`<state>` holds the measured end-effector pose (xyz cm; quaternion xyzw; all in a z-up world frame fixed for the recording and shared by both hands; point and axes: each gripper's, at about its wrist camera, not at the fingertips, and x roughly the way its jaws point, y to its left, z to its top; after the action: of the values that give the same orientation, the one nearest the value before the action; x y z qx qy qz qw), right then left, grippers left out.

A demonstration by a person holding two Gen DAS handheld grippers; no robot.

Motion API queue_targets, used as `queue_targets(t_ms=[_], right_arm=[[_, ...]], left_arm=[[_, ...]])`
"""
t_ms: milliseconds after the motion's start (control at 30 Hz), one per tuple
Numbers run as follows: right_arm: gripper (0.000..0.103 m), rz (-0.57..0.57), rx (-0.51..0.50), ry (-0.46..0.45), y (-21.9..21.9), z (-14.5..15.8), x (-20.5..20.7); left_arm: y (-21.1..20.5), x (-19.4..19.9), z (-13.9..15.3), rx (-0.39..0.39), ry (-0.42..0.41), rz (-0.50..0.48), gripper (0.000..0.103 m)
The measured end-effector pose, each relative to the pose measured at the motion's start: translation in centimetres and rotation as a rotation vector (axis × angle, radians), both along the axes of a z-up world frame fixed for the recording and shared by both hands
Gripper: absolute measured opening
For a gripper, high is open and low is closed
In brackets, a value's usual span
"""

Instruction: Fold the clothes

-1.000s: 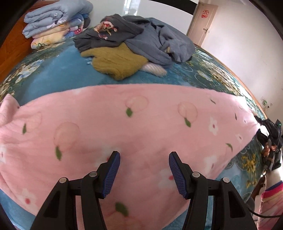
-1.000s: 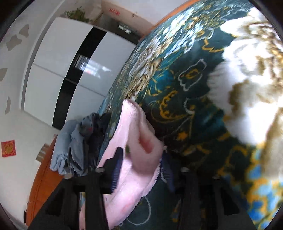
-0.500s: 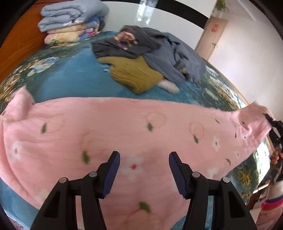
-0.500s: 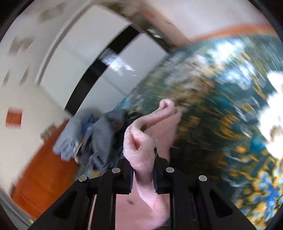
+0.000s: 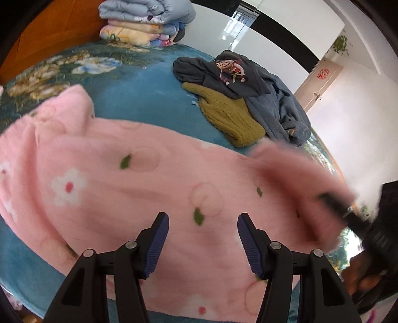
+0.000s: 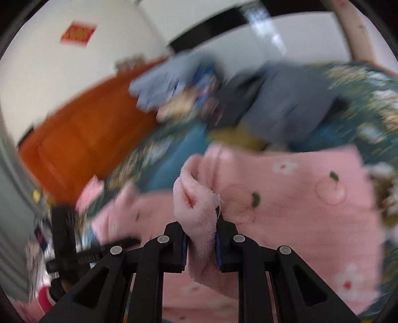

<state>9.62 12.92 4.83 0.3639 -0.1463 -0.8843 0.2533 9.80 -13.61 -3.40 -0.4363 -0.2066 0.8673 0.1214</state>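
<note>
A pink fleece garment (image 5: pixel 129 183) printed with flowers and peaches lies spread across the blue floral bed (image 5: pixel 139 92). My left gripper (image 5: pixel 202 239) hovers open just above its near part, nothing between the blue pads. My right gripper (image 6: pixel 201 244) is shut on a bunched end of the same pink garment (image 6: pixel 293 208), which stands up between the jaws. In the left wrist view that lifted end (image 5: pixel 298 174) is blurred at the right, with the right gripper (image 5: pixel 348 216) behind it.
A pile of loose clothes sits at the far side: a dark grey top (image 5: pixel 223 72), an olive knit (image 5: pixel 228 116) and a blue-grey robe (image 5: pixel 283 111). Folded quilts (image 5: pixel 146 22) are stacked by the orange headboard (image 6: pixel 82 134). White wardrobe doors stand behind.
My right gripper has carried the gripped end of the pink garment up and inward over the rest of it. The left gripper has pulled back and stays open.
</note>
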Motion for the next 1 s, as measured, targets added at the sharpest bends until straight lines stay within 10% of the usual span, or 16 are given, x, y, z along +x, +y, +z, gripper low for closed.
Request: queue_targets(t_ms=[300,400,833,1000], right_arm=[[0.027,0.080,0.114,-0.093,-3.5,-4.8,0.4],[0.052,0.098,0.019,-0.068,-1.5,-4.0,2.0],[0.060,-0.290,-0.187,-0.007,12.9,-3.5,7.4],[0.060,-0.308,-0.226,-0.017,14.0,-4.0,8.0]], left_arm=[[0.9,-1.2,-1.5,0.272,-0.070,-0.080,0.064],[2.2,-2.0,-1.6,0.316,-0.089,-0.117,0.068],[7.5,-6.2,-2.2,0.324,-0.149,-0.129,0.068],[8.8,-7.3,-1.2,0.194,-0.128,-0.115,0.019]])
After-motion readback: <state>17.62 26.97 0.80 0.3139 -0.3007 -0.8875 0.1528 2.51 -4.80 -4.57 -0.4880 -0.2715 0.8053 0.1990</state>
